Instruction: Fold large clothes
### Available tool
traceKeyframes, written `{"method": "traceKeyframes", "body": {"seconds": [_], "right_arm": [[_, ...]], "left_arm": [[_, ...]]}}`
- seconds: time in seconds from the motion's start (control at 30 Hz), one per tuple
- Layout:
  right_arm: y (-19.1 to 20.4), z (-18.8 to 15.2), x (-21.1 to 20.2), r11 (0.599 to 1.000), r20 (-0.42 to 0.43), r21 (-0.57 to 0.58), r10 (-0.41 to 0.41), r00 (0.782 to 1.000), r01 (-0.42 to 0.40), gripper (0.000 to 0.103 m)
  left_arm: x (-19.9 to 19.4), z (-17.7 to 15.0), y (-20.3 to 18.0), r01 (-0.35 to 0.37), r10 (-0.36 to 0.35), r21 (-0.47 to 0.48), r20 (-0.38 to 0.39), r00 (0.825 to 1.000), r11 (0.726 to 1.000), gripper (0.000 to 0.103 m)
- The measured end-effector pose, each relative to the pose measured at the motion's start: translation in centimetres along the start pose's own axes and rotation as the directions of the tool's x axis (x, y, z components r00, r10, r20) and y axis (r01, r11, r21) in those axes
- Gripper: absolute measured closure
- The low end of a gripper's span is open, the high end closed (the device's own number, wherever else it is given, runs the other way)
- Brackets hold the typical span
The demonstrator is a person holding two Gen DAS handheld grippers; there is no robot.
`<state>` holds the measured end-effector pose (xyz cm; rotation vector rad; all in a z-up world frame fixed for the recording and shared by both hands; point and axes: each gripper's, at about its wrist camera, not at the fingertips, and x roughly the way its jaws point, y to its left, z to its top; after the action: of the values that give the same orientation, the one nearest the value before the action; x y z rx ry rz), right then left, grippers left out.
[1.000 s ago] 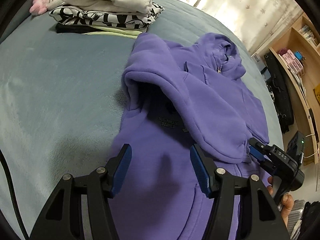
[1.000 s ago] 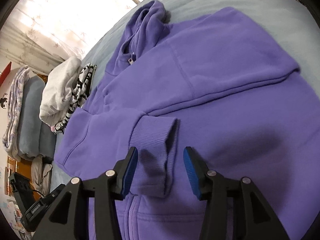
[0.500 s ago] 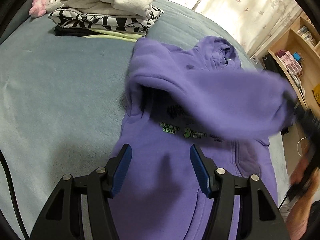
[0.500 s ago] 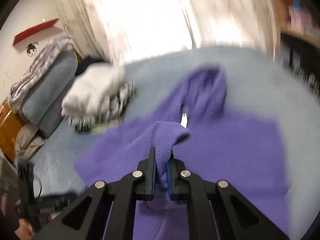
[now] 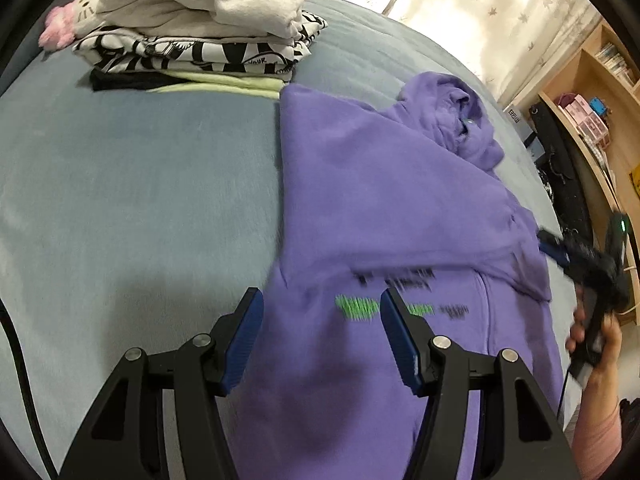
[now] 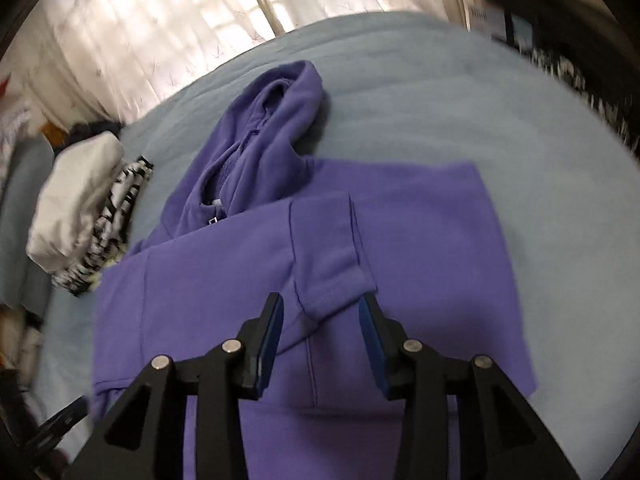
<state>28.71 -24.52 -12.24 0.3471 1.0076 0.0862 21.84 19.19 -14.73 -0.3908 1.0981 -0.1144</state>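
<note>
Left wrist view: purple hoodie (image 5: 380, 208) lies flat on the blue-grey bed (image 5: 140, 184), one sleeve (image 6: 332, 264) folded across its chest, hood away. Left gripper (image 5: 320, 336) and right gripper (image 6: 320, 332) both gape wide above it, holding nothing.

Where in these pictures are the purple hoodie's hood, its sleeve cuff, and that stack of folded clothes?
hood (image 6: 276, 120), right wrist view, on its upper fold.
sleeve cuff (image 6: 340, 280), right wrist view, on the band's middle.
stack of folded clothes (image 5: 208, 40), left wrist view, on the black-and-white layer.
</note>
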Motion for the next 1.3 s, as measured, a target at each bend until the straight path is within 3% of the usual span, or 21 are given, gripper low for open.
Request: {"method": "traceKeyframes", "body": {"seconds": [0.17,0.3,0.4,0.43,0.47,0.5,0.53,0.57,0.63,0.7,0.73,0.8,0.87,0.9,0.97,1.07,1.13,1.2,1.3], "right_arm": [[-1.3,-0.4,0.8,0.994,-0.02,0.072,0.079,0.997,-0.078,0.056],[-1.1,0.0,2.4,0.988,-0.026,0.105,0.115,0.993,-0.112,0.056],[-0.7,0.3,4.5,0.989,-0.041,0.13,0.082,0.996,-0.076,0.056],[-0.6,0.3,5.1,0.987,-0.038,0.141,0.076,0.996,-0.07,0.056],[-0.4,0.3,5.4,0.986,-0.024,0.148,0.079,0.997,-0.075,0.056],[-0.1,0.3,5.6,0.987,-0.008,0.137,0.08,0.997,-0.078,0.056],[0.2,0.3,5.6,0.99,0.0,0.121,0.077,0.997,-0.076,0.064],[0.8,0.4,5.5,0.992,0.002,0.1,0.079,0.997,-0.079,0.083],[2.1,0.2,4.3,0.987,0.018,0.081,0.14,0.99,-0.141,0.084],[3.5,-0.2,2.0,0.972,0.065,0.043,0.23,0.971,-0.233,0.084],[4.0,-0.4,1.4,0.975,0.086,0.015,0.218,0.972,-0.22,0.084],[4.1,-0.7,1.6,0.996,0.09,-0.014,0.094,0.992,-0.093,0.084],[2.7,-1.0,3.6,0.999,0.014,0.009,-0.034,0.999,0.034,0.075],[1.4,-1.3,4.7,0.998,-0.051,0.051,-0.042,0.998,0.044,0.07],[0.2,-1.8,4.1,0.994,-0.038,0.109,0.014,0.999,-0.01,0.062],[0.3,-1.9,1.7,0.993,0.014,0.121,-0.021,1.0,0.019,0.053],[1.6,-2.2,-0.7,0.995,0.127,0.06,-0.089,0.988,0.082,0.053],[3.2,-2.1,-2.1,0.996,0.207,-0.023,-0.074,0.976,0.081,0.053],[5.5,-1.7,-1.7,0.995,0.202,-0.095,-0.023,0.979,0.043,0.053]], "left_arm": [[3.6,4.1,1.0,0.052,-0.056,-0.072,-0.055,0.997,0.996,0.043],[7.1,5.8,0.6,0.026,-0.037,-0.086,-0.125,0.991,0.996,0.04],[8.5,5.8,0.6,-0.003,-0.008,-0.109,-0.101,0.995,0.994,0.039],[8.4,5.7,0.5,-0.011,0.003,-0.111,-0.074,0.997,0.994,0.044],[8.3,5.7,0.2,-0.02,0.015,-0.1,-0.043,0.999,0.995,0.079],[8.3,5.8,0.1,-0.009,0.006,-0.085,-0.036,0.999,0.996,0.088],[8.0,5.9,0.1,-0.007,0.005,-0.083,-0.022,1.0,0.996,0.089],[7.8,5.9,0.1,-0.009,0.008,-0.08,-0.008,1.0,0.997,0.09],[7.1,5.8,0.1,-0.025,0.027,-0.056,0.036,0.999,0.998,0.091],[6.6,5.6,0.4,0.001,0.002,-0.044,0.064,0.998,0.999,0.091],[6.8,5.6,0.6,0.003,0.0,-0.042,0.067,0.998,0.999,0.091],[7.7,5.5,1.0,0.003,-0.001,-0.043,0.054,0.999,0.999,0.091],[8.2,5.3,1.2,0.0,0.001,-0.022,0.043,0.999,1.0,0.089],[8.1,5.3,1.3,0.0,0.001,-0.019,0.041,0.999,1.0,0.087],[7.8,5.4,1.2,-0.011,0.012,-0.017,0.038,0.999,1.0,0.083],[6.1,5.5,0.5,-0.1,0.097,0.027,0.081,0.992,0.995,0.077],[4.4,5.4,-0.6,-0.174,0.162,0.07,0.152,0.975,0.982,0.077],[2.9,5.4,-1.9,-0.231,0.201,0.114,0.223,0.954,0.966,0.077],[2.4,6.3,-3.8,-0.193,0.165,0.121,0.214,0.963,0.974,0.077]]}}
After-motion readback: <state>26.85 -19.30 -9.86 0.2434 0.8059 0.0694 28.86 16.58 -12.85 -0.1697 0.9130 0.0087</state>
